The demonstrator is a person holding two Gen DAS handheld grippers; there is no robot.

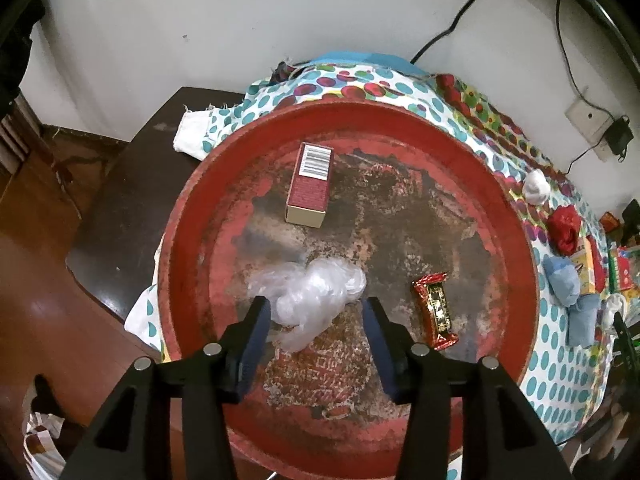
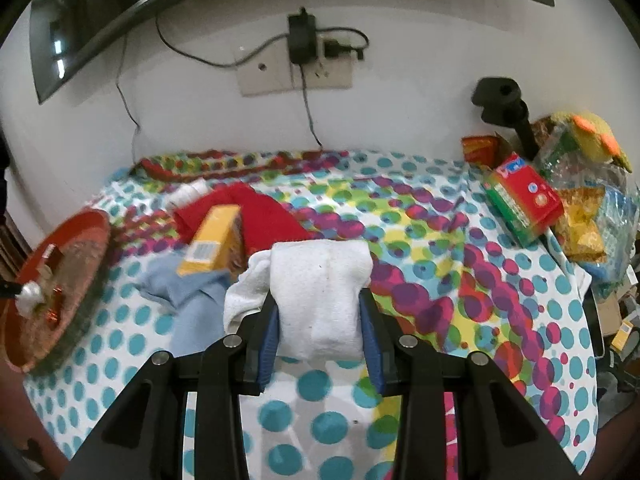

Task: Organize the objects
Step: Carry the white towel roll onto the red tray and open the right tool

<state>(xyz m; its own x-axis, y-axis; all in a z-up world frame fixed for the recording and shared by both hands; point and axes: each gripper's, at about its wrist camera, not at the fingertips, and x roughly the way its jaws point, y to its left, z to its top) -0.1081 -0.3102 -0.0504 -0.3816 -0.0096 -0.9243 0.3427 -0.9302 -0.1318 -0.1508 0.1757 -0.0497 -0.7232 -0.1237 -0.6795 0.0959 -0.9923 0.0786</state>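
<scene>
My left gripper [image 1: 316,304] points down into a worn round red tray [image 1: 180,216] and stands open. A crumpled clear plastic bag [image 1: 320,288] lies on the tray between and just beyond its fingertips, and the pads do not press on it. Also on the tray are a maroon box [image 1: 310,184] with a barcode and a red-and-gold candy wrapper [image 1: 434,310]. My right gripper [image 2: 319,298] is shut on a rolled white sock [image 2: 320,272], held above the dotted tablecloth [image 2: 420,240]. The red tray [image 2: 86,216] shows at the far left of the right wrist view.
Behind the sock lie a yellow box [image 2: 212,244], a red cloth [image 2: 268,216] and a blue cloth [image 2: 188,296]. A red-and-green box [image 2: 524,200] and snack bags [image 2: 580,228] crowd the right edge. Right of the tray sit a white bundle [image 1: 536,186], a red bundle [image 1: 564,228] and blue cloths [image 1: 564,280].
</scene>
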